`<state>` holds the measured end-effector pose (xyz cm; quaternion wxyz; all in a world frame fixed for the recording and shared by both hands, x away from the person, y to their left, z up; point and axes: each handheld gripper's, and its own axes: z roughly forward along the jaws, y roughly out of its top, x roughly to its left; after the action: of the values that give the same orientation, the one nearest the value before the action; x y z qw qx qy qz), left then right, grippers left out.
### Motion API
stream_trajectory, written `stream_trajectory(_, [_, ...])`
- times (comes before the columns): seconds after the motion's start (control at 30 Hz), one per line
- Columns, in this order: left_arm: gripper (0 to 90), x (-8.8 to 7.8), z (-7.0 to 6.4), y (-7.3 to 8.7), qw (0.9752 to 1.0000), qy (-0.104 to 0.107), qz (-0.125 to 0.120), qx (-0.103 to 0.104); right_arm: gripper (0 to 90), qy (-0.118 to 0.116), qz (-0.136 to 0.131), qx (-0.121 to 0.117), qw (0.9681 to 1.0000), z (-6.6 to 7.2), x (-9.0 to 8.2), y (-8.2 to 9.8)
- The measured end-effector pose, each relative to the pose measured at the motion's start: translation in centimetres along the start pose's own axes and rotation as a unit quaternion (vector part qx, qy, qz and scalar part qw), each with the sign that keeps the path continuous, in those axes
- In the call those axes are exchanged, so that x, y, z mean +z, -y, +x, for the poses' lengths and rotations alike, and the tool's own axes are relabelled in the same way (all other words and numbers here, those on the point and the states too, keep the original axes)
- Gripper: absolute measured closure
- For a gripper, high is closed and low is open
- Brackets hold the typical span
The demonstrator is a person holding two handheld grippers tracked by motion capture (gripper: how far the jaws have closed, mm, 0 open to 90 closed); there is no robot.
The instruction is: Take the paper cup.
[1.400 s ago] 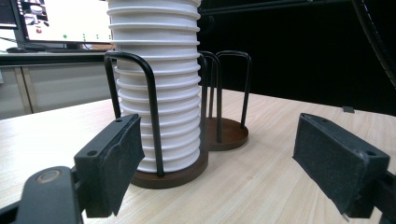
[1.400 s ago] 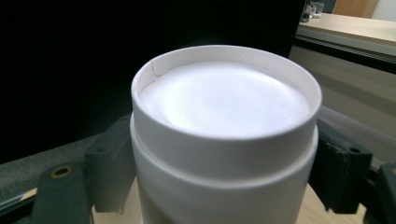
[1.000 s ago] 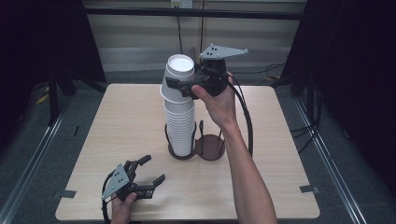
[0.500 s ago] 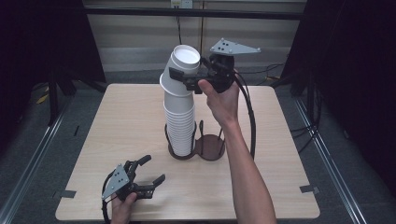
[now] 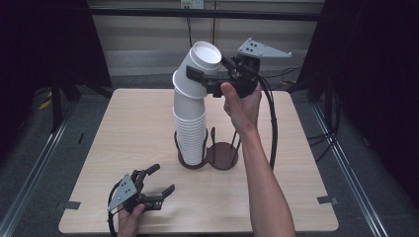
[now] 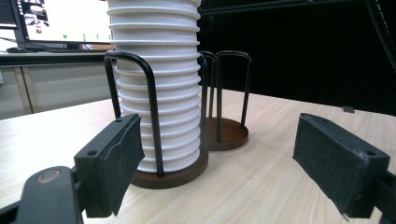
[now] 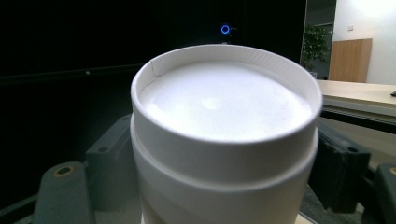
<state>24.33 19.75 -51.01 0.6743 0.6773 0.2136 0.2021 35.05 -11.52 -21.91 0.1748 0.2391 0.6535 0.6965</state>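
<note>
Gripping the tilted top white paper cup (image 5: 200, 69) of the tall stack (image 5: 190, 128), the right claw (image 5: 210, 81) stays clamped, while the left claw (image 5: 157, 186) rests apart on the wooden desk (image 5: 128, 123).

Right gripper (image 5: 210, 80), clamped on top white paper cup (image 5: 200, 64), now higher and further toward table's right than 1 s ago. Cup more steeply tilted, upturned base facing up and right, rim end swung away from tall stack of white paper cups (image 5: 190, 128) in dark wire holder. Grey three-cornered plate (image 5: 262, 49) on that gripper also risen.
</note>
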Motion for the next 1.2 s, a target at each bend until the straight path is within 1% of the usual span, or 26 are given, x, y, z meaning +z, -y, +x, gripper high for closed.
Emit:
stream_trajectory(0.2, [15.6, 0.0, 0.0, 0.0, 1.0000, -0.001, 0.000, 0.000, 21.0, -0.002, 0.000, -0.001, 1.0000, 0.0, -0.7, 0.0])
stream_trajectory(0.27, [15.6, 0.0, 0.0, 0.0, 1.0000, -0.001, -0.001, -0.001, 21.0, -0.001, -0.005, 0.000, 1.0000, 0.0, -1.4, -0.1])
stream_trajectory(0.33, [15.6, 0.0, 0.0, 0.0, 1.0000, -0.001, -0.001, -0.001, 21.0, -0.001, -0.005, -0.001, 1.0000, 0.0, -1.5, -0.1])
stream_trajectory(0.37, [15.5, 0.0, 0.0, 0.0, 1.0000, -0.002, 0.001, 0.001, 21.0, 0.002, -0.003, -0.003, 1.0000, 0.1, -2.1, -0.1])
stream_trajectory(0.43, [15.5, 0.0, -0.1, 0.0, 1.0000, -0.004, 0.000, -0.001, 21.0, 0.004, -0.002, -0.004, 1.0000, 0.2, -2.7, 0.1])
stream_trajectory(0.47, [15.5, 0.0, -0.1, 0.0, 1.0000, -0.004, 0.000, -0.001, 21.0, 0.004, -0.002, -0.004, 1.0000, 0.2, -2.7, 0.1])
stream_trajectory(0.5, [15.5, 0.0, -0.1, 0.0, 1.0000, -0.006, 0.000, 0.001, 21.0, 0.007, -0.001, -0.004, 1.0000, 0.3, -3.4, 0.2])
stream_trajectory(0.53, [15.5, 0.0, -0.1, 0.0, 1.0000, -0.006, 0.000, 0.001, 21.0, 0.007, -0.001, -0.004, 1.0000, 0.3, -3.4, 0.2])
stream_trajectory(0.57, [15.5, 0.0, -0.1, 0.0, 1.0000, -0.005, -0.002, -0.001, 21.0, 0.007, -0.003, -0.004, 1.0000, 0.3, -4.1, 0.3])
stream_trajectory(0.6, [15.4, 0.0, -0.1, 0.0, 1.0000, -0.005, -0.002, -0.001, 21.0, 0.008, -0.004, -0.003, 1.0000, 0.3, -4.4, 0.3])
stream_trajectory(0.63, [15.5, 0.0, 0.0, 0.0, 1.0000, 0.001, -0.001, 0.000, 21.0, 0.009, -0.002, -0.005, 0.9999, 0.3, -4.7, 0.4])
stream_trajectory(0.7, [15.5, 0.0, 0.0, 0.0, 1.0000, 0.000, -0.002, -0.002, 21.0, 0.010, -0.001, -0.005, 0.9999, 0.3, -4.9, 0.5])
stream_trajectory(0.73, [15.6, 0.0, 0.0, 0.0, 1.0000, 0.000, 0.001, 0.003, 21.0, 0.011, 0.004, -0.005, 0.9999, 0.4, -5.4, 0.8])
stream_trajectory(0.77, [15.6, 0.0, 0.0, 0.0, 1.0000, -0.001, 0.000, 0.000, 21.0, 0.011, 0.004, -0.005, 0.9999, 0.4, -5.4, 0.8])
stream_trajectory(0.83, [15.6, 0.0, 0.0, 0.0, 1.0000, -0.002, 0.002, 0.001, 21.0, 0.007, 0.013, -0.010, 0.9998, 0.7, -5.8, 1.2])
stream_trajectory(0.87, [15.7, 0.1, 0.0, 0.0, 1.0000, 0.000, 0.004, -0.002, 21.0, 0.006, 0.017, -0.013, 0.9997, 1.0, -6.1, 1.6])
stream_trajectory(0.93, [15.6, 0.1, 0.0, -0.1, 1.0000, -0.002, 0.006, -0.002, 21.0, 0.005, 0.018, -0.013, 0.9997, 1.0, -6.3, 1.7])
stream_trajectory(0.97, [15.5, 0.2, 0.0, -0.1, 0.9999, -0.001, 0.011, -0.002, 21.0, 0.003, 0.022, -0.013, 0.9997, 1.2, -6.6, 2.1])
stream_trajectory(1.0, [15.5, 0.3, 0.0, -0.1, 0.9999, -0.001, 0.015, -0.005, 21.0, 0.003, 0.022, -0.013, 0.9997, 1.2, -6.6, 2.1])
stream_trajectory(1.03, [15.3, 0.4, 0.2, -0.2, 0.9997, -0.001, 0.023, 0.004, 21.0, 0.004, 0.027, -0.015, 0.9995, 1.2, -6.7, 2.2])
stream_trajectory(1.07, [15.3, 0.7, 0.2, -0.3, 0.9994, 0.009, 0.034, -0.007, 21.0, 0.004, 0.034, -0.017, 0.9993, 1.4, -7.0, 2.6])
stream_trajectory(1.1, [15.4, 0.7, 0.2, -0.3, 0.9994, 0.009, 0.034, -0.007, 21.0, 0.004, 0.034, -0.017, 0.9993, 1.4, -7.0, 2.6])
stream_trajectory(1.13, [15.5, 0.9, 0.1, -0.4, 0.9991, 0.011, 0.038, -0.013, 21.0, 0.005, 0.037, -0.020, 0.9991, 1.6, -7.3, 2.9])
stream_trajectory(1.2, [15.4, 0.9, 0.1, -0.5, 0.9990, 0.011, 0.041, -0.011, 21.0, 0.004, 0.035, -0.018, 0.9992, 1.7, -7.5, 3.1])
